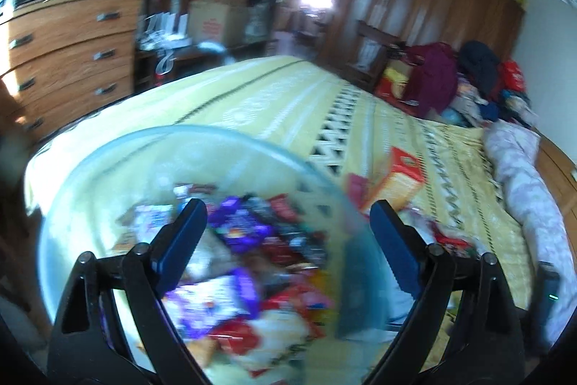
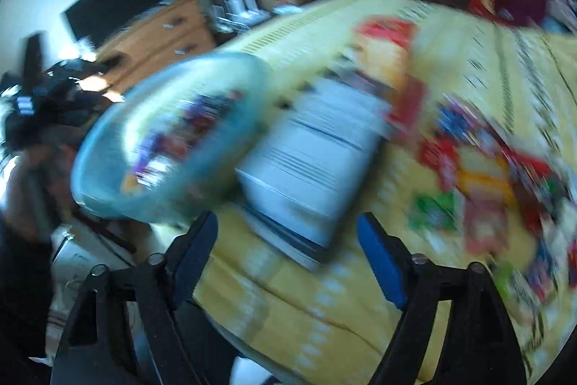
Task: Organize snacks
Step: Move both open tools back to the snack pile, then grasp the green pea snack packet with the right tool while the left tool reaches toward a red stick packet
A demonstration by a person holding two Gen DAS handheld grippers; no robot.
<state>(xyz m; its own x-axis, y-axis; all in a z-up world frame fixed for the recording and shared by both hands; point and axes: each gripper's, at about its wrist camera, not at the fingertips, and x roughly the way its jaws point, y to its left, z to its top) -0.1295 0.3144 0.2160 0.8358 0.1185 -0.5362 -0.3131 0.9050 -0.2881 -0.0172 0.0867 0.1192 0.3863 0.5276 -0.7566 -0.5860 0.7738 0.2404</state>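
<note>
Left gripper [image 1: 285,222] hangs spread and empty over the pale blue basin [image 1: 108,154] heaped with snack packets [image 1: 249,237]; right gripper [image 2: 288,233] is spread too, facing a white box [image 2: 310,168]. Loose snacks [image 2: 479,175] blur at 3 o'clock on the yellow bedspread [image 1: 288,96], with a wooden dresser [image 1: 68,53] at 10 o'clock

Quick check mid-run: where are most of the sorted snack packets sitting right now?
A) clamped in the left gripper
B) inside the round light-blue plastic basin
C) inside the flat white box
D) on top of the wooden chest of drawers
B: the round light-blue plastic basin holds a heap of purple, red and white snack packets, and the left gripper hangs open above them, holding nothing.
</note>
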